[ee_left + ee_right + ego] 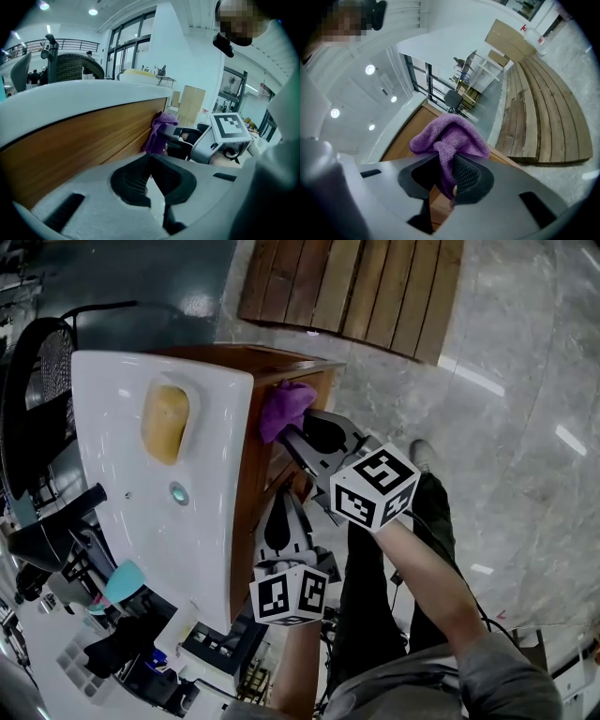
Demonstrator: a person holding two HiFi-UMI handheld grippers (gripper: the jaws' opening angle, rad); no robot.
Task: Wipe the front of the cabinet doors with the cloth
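Left gripper point(151, 175): nearest the person; jaws pressed together at the tips with nothing between them. It hung close beside the wood panel, behind and below the right gripper.

Right gripper point(447, 164): ahead of the left one, jaws pinching a fold of the purple microfibre cloth point(450, 133). In the head view its tips point(295, 432) pointed at the cabinet's upper far corner.

Cloth position: bunched just beyond the right jaw tips and spilling over both pads. In the head view the purple wad point(286, 407) lay against the top edge of the brown wooden cabinet front point(246, 484). The left gripper view showed it point(160, 131) pressed to the far end of the same panel point(70, 145).

Key relation: the cabinet front ran as a long band from the cloth back toward the left gripper and the person. The unwiped length therefore lay behind the cloth, on the near side of the right gripper.

Nearer arm: right, since it carried the cloth. The left was idle alongside.

Judged next move: drag the cloth back along the panel's long axis while keeping it pressed flat.

Above the panel: a white basin countertop point(131, 427) overhung it, with a yellow sponge-like block point(165, 423) in its recess.

Far beyond the jaws: a slatted wooden platform point(539, 126) on grey polished floor.
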